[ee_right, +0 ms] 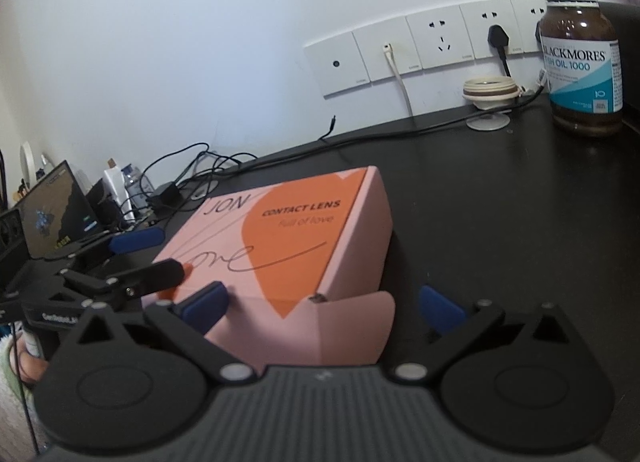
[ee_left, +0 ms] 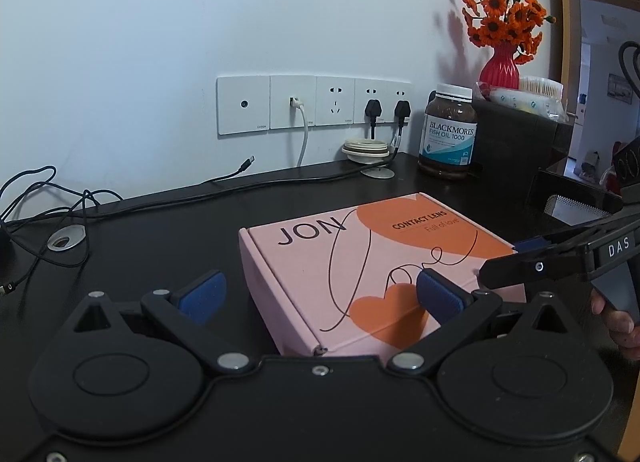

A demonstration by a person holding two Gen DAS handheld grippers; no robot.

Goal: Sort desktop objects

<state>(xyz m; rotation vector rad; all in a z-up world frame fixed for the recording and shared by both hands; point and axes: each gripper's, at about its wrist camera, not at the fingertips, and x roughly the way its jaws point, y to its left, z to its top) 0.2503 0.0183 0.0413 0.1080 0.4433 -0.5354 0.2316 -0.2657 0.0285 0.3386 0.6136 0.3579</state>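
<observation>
A pink and orange box (ee_left: 360, 262) marked "JON CONTACT LENS" lies on the black desk (ee_left: 160, 230). In the left wrist view my left gripper (ee_left: 320, 296) is open at the box's near left corner. One blue pad (ee_left: 440, 294) is over the lid and the other (ee_left: 202, 296) is off its left side. My right gripper (ee_left: 508, 262) reaches in at the box's right edge. In the right wrist view the box (ee_right: 300, 230) sits between the open fingers of my right gripper (ee_right: 322, 304), with my left gripper (ee_right: 160, 256) at its far left edge.
A brown fish oil bottle (ee_left: 448, 130) and a stack of cream lids (ee_left: 366, 148) stand by the wall sockets. A red vase of orange flowers (ee_left: 500, 66) tops a black unit at the right. Cables (ee_left: 40, 202) trail across the left. A lit screen (ee_right: 56, 214) stands far left.
</observation>
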